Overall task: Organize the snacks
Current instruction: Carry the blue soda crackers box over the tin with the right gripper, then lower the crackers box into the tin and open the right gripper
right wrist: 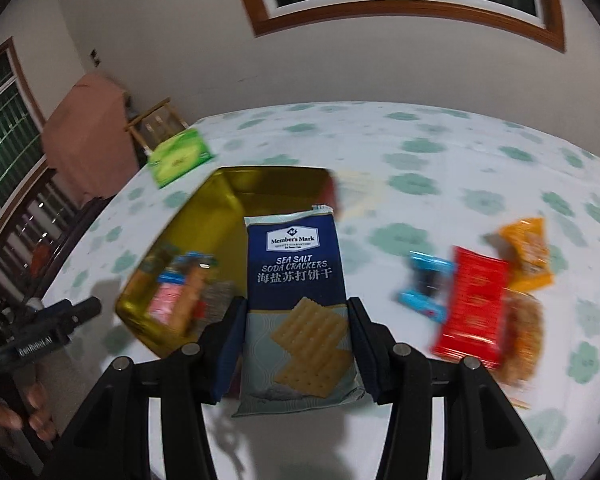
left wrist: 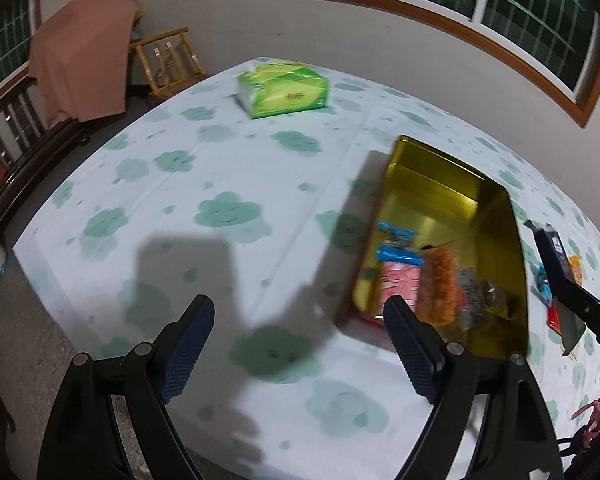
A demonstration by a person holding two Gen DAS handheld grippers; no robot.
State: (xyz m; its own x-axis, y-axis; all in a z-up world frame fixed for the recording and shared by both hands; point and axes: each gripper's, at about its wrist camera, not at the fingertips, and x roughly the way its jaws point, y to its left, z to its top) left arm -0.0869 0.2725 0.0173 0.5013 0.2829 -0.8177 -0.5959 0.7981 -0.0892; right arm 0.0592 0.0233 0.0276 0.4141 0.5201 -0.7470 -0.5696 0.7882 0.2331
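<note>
While we hold the cracker packet (right wrist: 296, 304) between the pads of the right gripper (right wrist: 296, 344), its far end reaches over the near rim of the gold tin (right wrist: 228, 196), which stands on the table (right wrist: 440, 148) toward its left side in the right wrist view. The right jaws are clenched on the packet's lower half, one pad on each long edge, and the packet sits flat and face up in the grip. Our left gripper (left wrist: 300, 344) hangs over bare cloth just beside the tin's left wall with its jaws released and nothing between them.

We judge the step in hand to be placing this packet in the tin. The near part of the tin already holds a pink packet (left wrist: 396, 284), an orange packet (left wrist: 438, 288) and a blue-ended one (left wrist: 398, 250); the far part of the floor is bare. To do it well, we carry the packet forward past that cluster, lower it until it lies on the gold floor, and only then release, so that it does not perch on the others or catch the rim.

Four snacks remain on the cloth toward the right edge: a red packet (right wrist: 474, 308), a blue one (right wrist: 424, 284), an orange one (right wrist: 528, 252) and a speckled one (right wrist: 524, 340), touching or overlapping. A green tissue pack (left wrist: 284, 88) lies near the far edge, apart from the work.
</note>
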